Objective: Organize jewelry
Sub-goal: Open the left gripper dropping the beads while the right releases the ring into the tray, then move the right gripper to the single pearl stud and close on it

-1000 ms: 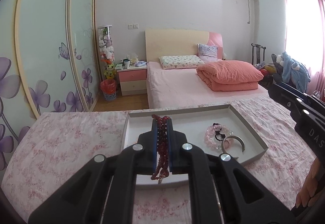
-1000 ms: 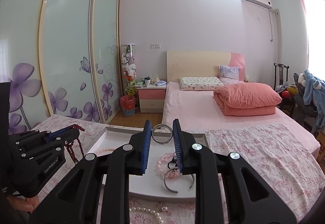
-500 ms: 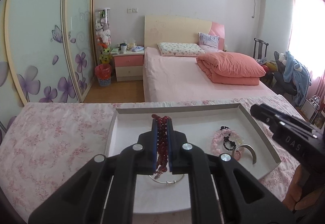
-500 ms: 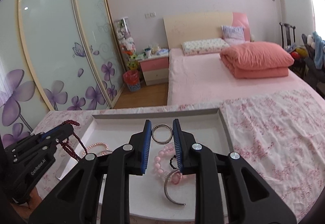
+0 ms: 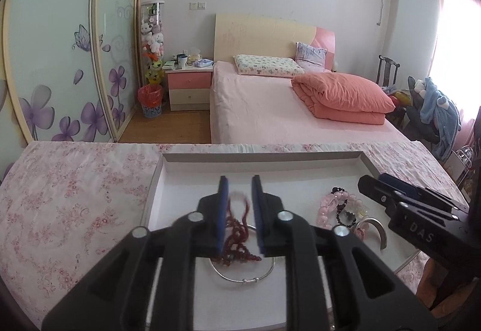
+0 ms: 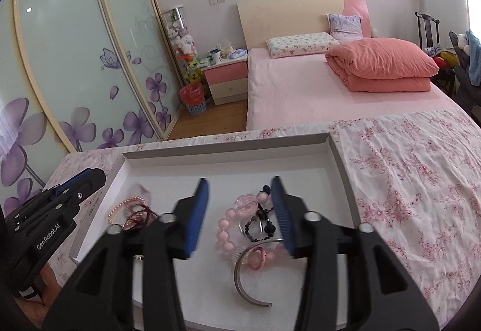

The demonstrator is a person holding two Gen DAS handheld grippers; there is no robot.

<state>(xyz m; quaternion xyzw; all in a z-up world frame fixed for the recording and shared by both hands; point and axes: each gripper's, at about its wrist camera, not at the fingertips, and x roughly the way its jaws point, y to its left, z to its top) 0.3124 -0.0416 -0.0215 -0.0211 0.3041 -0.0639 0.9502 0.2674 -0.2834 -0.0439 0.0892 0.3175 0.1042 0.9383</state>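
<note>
A white tray [image 5: 180, 177] lies on the flowered cloth; it also shows in the right wrist view [image 6: 228, 162]. My left gripper [image 5: 239, 189] is open above the tray, and the dark red bead necklace [image 5: 237, 238] drops between its pads onto a thin silver bangle [image 5: 243, 278]. My right gripper [image 6: 239, 189] is open and empty over a pink bead bracelet [image 6: 224, 229], a black bead bracelet [image 6: 260, 221] and a grey cuff bangle [image 6: 242, 280]. A pink pearl bracelet [image 6: 120, 206] lies at the tray's left. The small silver ring is not visible.
The tray sits on a table with a pink flowered cloth [image 6: 415, 180]. Behind it are a pink bed [image 5: 270, 108], a nightstand [image 5: 188, 84] and sliding wardrobe doors [image 5: 60, 45]. The right gripper shows at the right of the left wrist view [image 5: 405, 201].
Both grippers lowered toward the tray and opened. The left let go of the dark red necklace, which falls into the tray. The right let go of the small silver ring.
</note>
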